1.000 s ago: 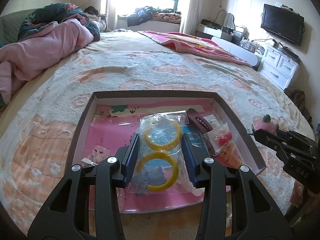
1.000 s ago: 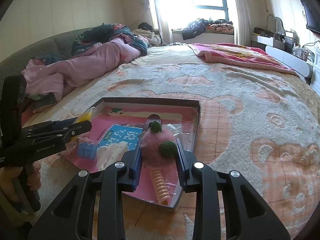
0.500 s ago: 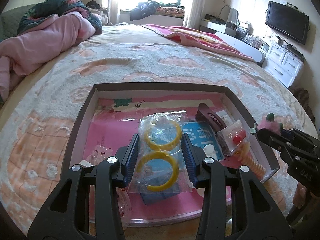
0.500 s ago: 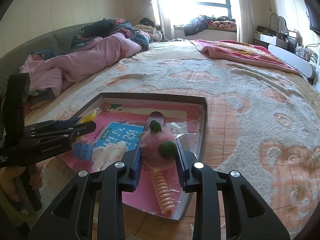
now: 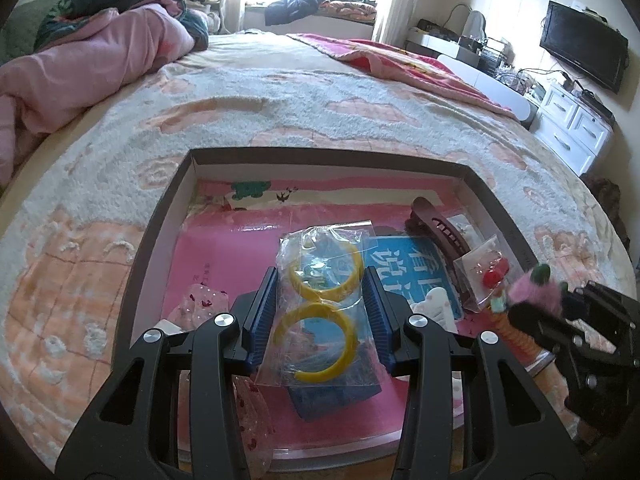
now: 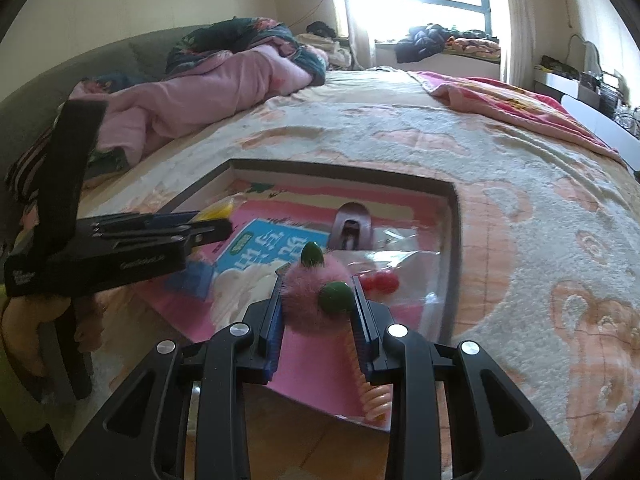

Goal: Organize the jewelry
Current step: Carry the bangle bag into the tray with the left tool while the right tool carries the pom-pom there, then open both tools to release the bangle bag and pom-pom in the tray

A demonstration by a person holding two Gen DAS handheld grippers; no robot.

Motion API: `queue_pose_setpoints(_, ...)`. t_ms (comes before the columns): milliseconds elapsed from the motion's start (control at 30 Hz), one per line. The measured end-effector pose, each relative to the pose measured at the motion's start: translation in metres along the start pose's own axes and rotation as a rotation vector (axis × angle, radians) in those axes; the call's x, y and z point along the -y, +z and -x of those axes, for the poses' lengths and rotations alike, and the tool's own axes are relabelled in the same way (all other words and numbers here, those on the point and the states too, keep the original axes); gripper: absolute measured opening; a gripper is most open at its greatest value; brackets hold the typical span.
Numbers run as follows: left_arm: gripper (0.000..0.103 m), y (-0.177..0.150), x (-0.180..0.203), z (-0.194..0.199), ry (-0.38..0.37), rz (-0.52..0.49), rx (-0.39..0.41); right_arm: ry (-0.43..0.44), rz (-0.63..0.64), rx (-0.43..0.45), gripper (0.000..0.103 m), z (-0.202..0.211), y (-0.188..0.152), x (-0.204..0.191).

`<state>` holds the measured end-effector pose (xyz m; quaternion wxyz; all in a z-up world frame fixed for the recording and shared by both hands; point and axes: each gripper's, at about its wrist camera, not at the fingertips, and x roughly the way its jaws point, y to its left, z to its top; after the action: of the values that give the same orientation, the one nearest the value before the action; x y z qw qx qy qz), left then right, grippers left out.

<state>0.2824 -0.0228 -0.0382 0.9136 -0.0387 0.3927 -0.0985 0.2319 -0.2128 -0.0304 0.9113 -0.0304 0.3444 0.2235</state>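
Observation:
A shallow dark-rimmed tray (image 5: 320,158) with a pink lining lies on the bed. My left gripper (image 5: 320,312) is shut on a clear bag with two yellow bangles (image 5: 320,320) and holds it over the tray's near middle. My right gripper (image 6: 318,304) is shut on a pink fluffy hair tie with green beads (image 6: 312,288), from which an orange coil (image 6: 370,392) hangs over the tray's near right part (image 6: 452,240). The right gripper also shows in the left wrist view (image 5: 560,312).
In the tray lie a dark red hair claw (image 5: 436,232), a clear bag with red beads (image 5: 486,272), a blue card (image 5: 404,264) and a blue block (image 5: 332,396). A pink quilt (image 5: 80,76) is heaped at the bed's far left. A white dresser (image 5: 572,128) stands on the right.
Both grippers have moved forward over the tray with their loads. The right gripper with the pink hair tie has come inward over the tray's right side.

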Motion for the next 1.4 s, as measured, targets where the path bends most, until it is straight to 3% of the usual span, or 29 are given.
queue_pose_setpoints(467, 0.034, -0.001, -0.001, -0.012, -0.025, 0.014, -0.049, 0.038, 0.014, -0.056, 0.029, -0.011, -0.011, -0.013)
queue_pose_setpoints(1033, 0.035, -0.004, 0.006, -0.011, -0.026, 0.002, -0.059, 0.014, -0.015, -0.083, 0.032, -0.005, -0.017, -0.006)
queue_pose_setpoints(1300, 0.037, -0.006, 0.004, -0.006, -0.015, 0.002, -0.058, -0.002, -0.035, -0.067, 0.043, 0.006, -0.016, -0.001)
queue_pose_setpoints(1400, 0.044, -0.007, 0.002, 0.0, -0.012, 0.01, -0.052, -0.007, -0.044, -0.055, 0.05, 0.013, -0.015, 0.001)
